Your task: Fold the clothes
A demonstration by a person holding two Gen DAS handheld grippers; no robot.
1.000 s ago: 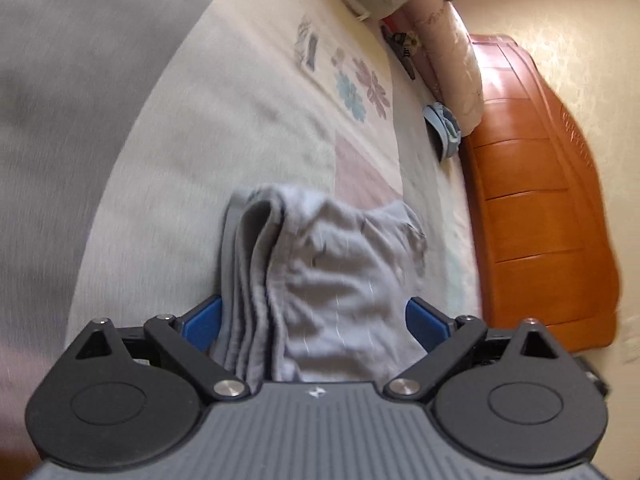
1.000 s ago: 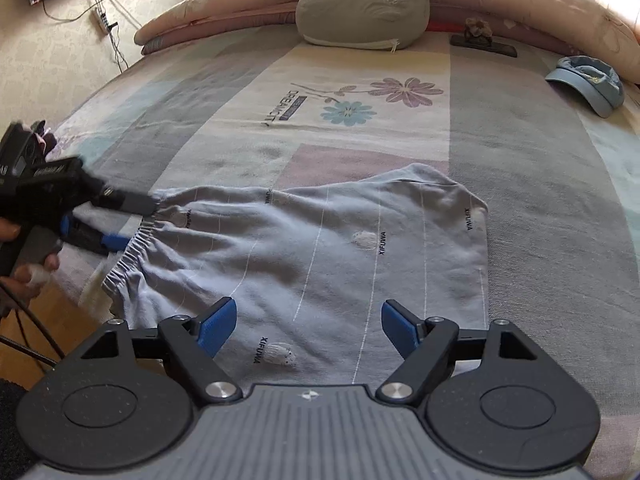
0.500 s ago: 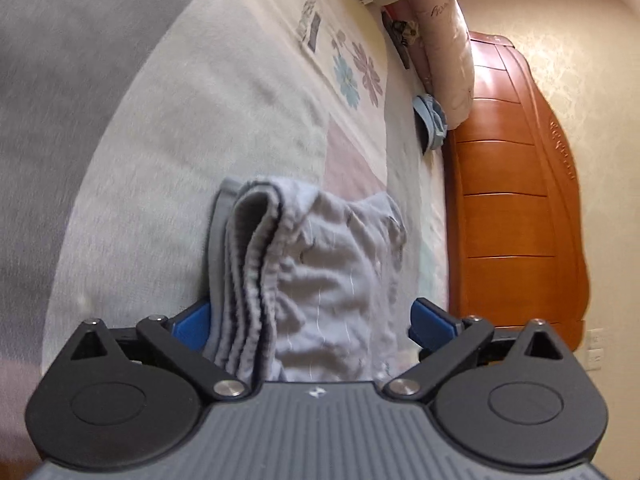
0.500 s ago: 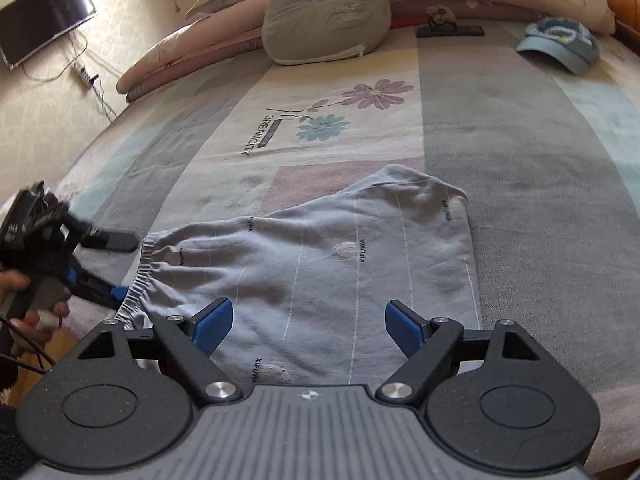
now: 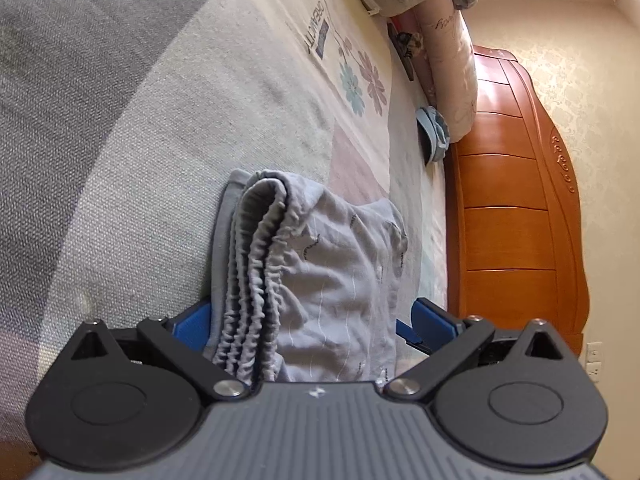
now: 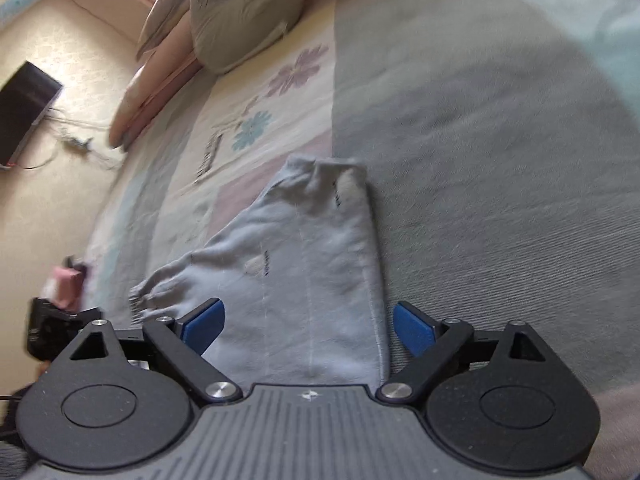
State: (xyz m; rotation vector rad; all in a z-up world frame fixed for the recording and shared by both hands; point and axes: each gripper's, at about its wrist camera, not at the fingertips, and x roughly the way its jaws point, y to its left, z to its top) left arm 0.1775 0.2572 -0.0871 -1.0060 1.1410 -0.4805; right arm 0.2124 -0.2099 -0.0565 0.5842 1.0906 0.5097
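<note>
While right gripper (image 6: 307,322) opens, grey shorts (image 6: 304,264) lie bunched, apparently unpinched.

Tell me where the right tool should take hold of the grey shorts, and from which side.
Probably the leg hem of the grey shorts, from the near edge. That end lies flat on the bed; the right tool, opening, already straddles it. The left tool is at the waistband.

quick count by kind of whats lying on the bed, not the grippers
Grey shorts: 1
Blue cap: 1
Grey cushion: 1
Pink rolled quilt: 1
Small dark object by the quilt, too small to identify: 1
Total: 5
</note>
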